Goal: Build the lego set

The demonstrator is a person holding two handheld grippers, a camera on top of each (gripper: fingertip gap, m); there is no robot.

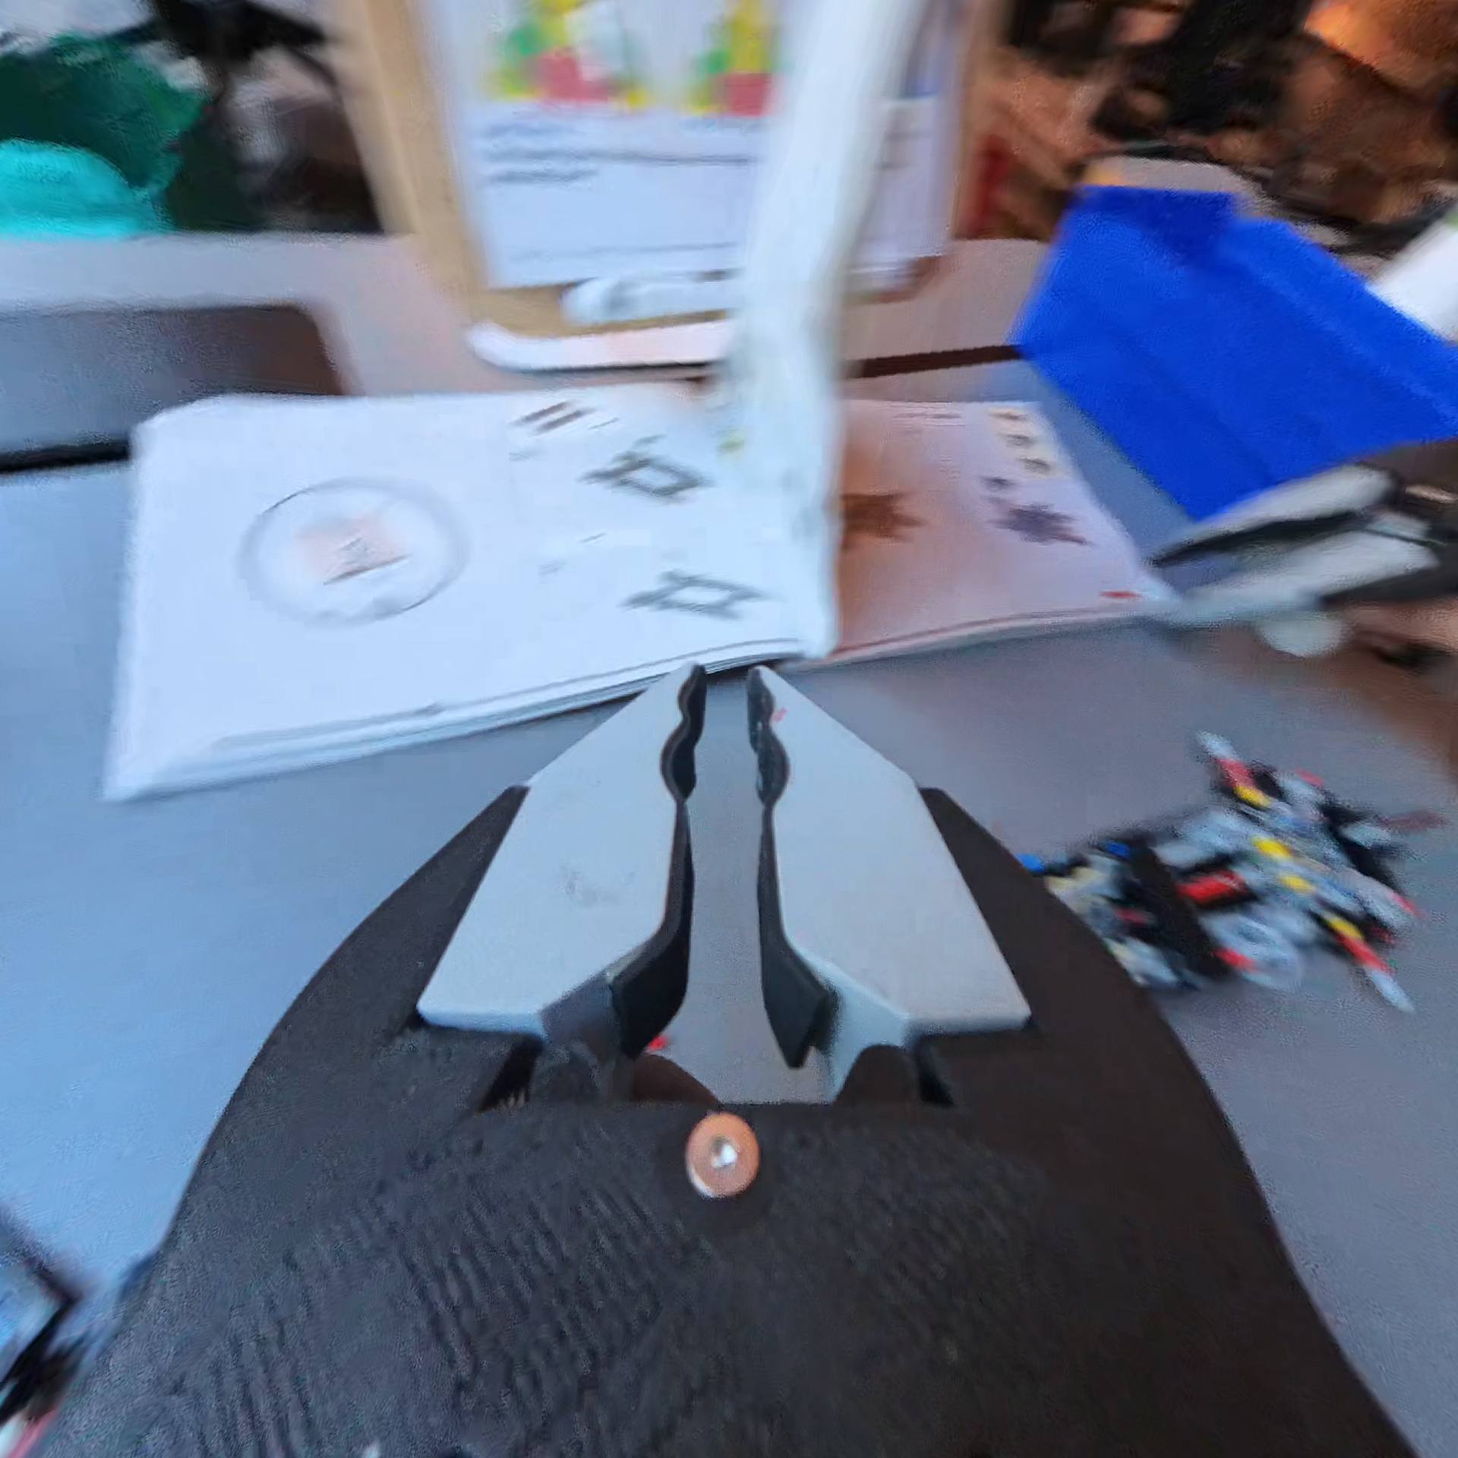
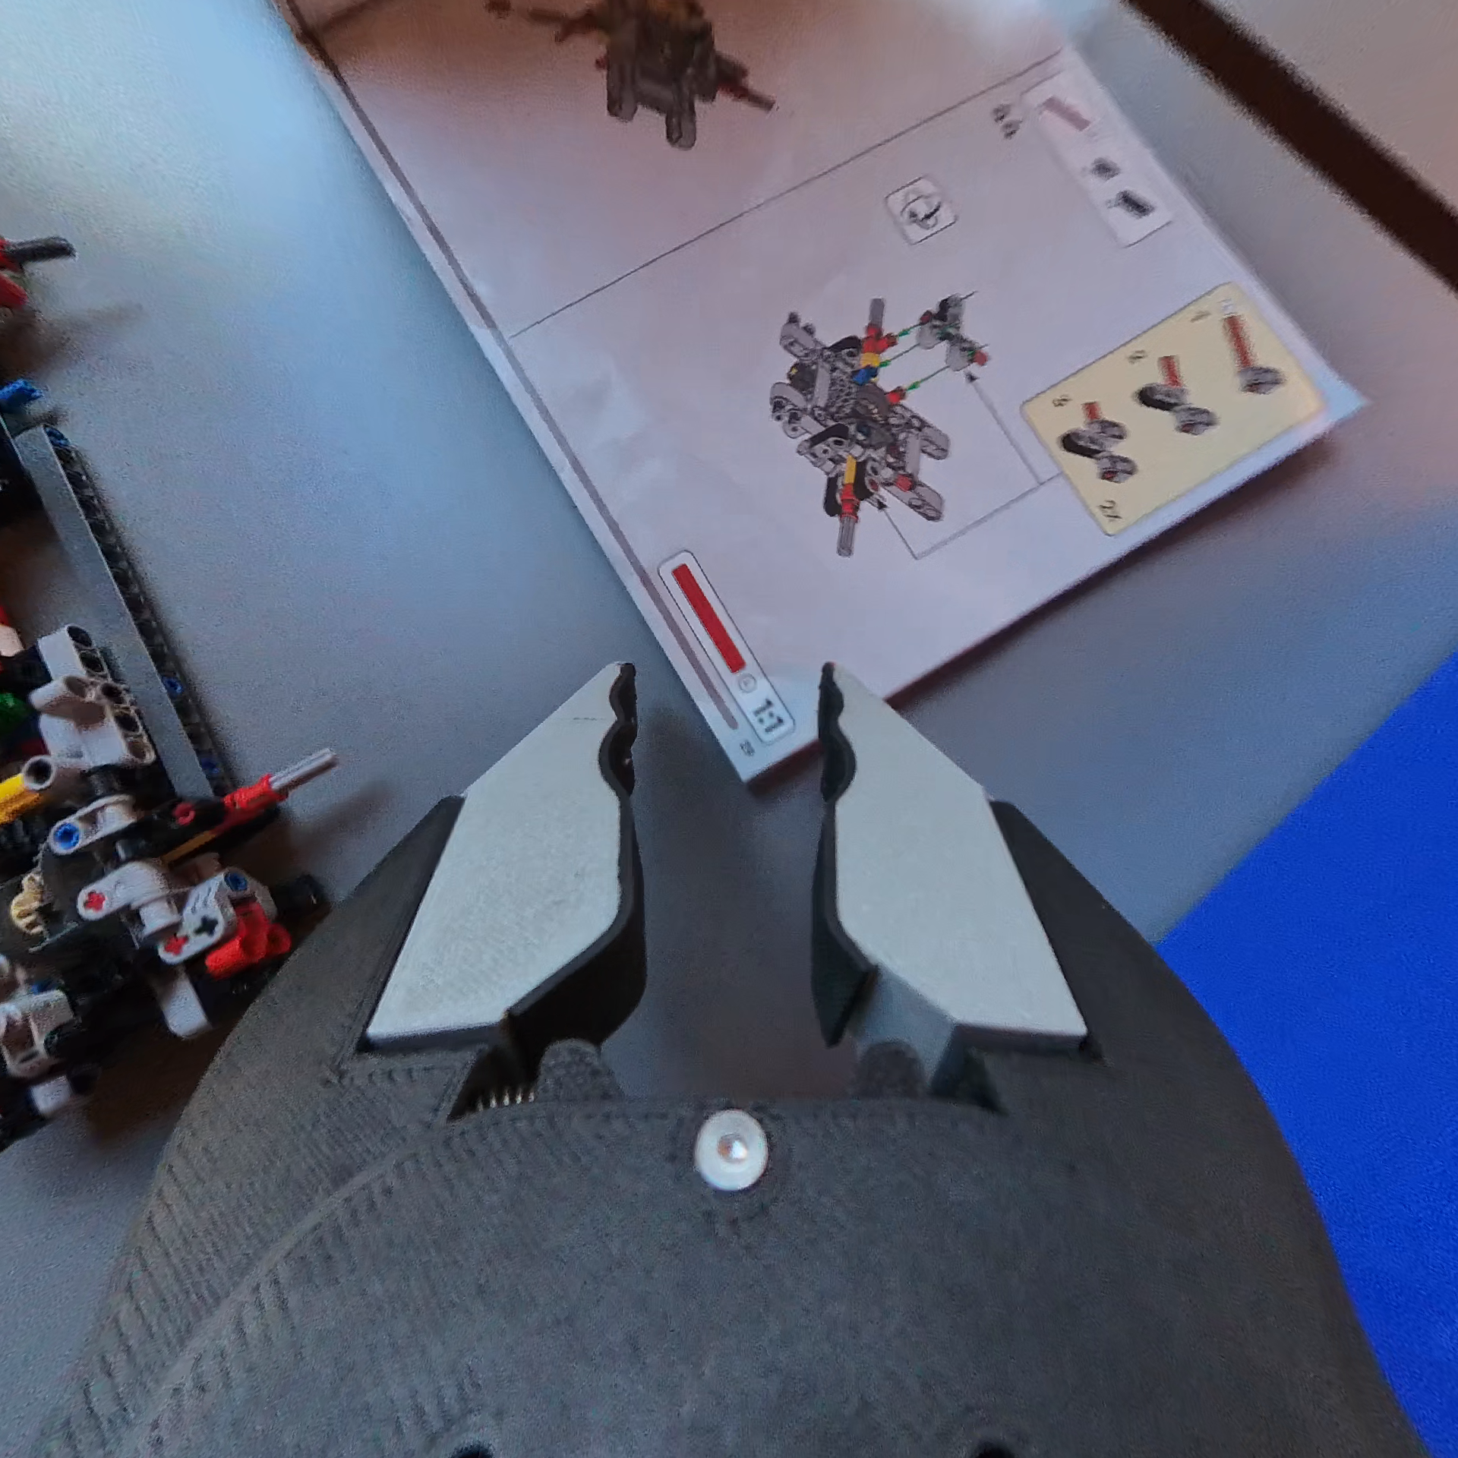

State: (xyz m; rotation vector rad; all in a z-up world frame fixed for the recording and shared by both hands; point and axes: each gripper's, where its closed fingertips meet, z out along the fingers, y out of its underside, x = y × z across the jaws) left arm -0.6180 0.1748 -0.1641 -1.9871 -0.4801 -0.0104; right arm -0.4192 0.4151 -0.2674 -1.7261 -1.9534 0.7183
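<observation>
While the instruction booklet [image 1: 442, 568] lies open on the grey table [image 1: 986, 789], one page [image 1: 789, 315] stands upright over the spine, caught mid-turn; it has not yet settled on either side. Left gripper [image 1: 726, 686]: low and level, tips aimed at the booklet's near edge by the spine, jaws parted by a narrow slit, nothing between them. Blur too heavy to say whether they touch the paper. Right gripper [image 2: 726, 694]: pitched downward over the near corner of the right-hand page [image 2: 907, 410], jaws released wide, corner lying between the tips, no pad pressing it. Partly built brick model [image 2: 142, 884] and loose pieces sit to its left. Blue sleeve [image 1: 1231, 331] behind the right gripper.
</observation>
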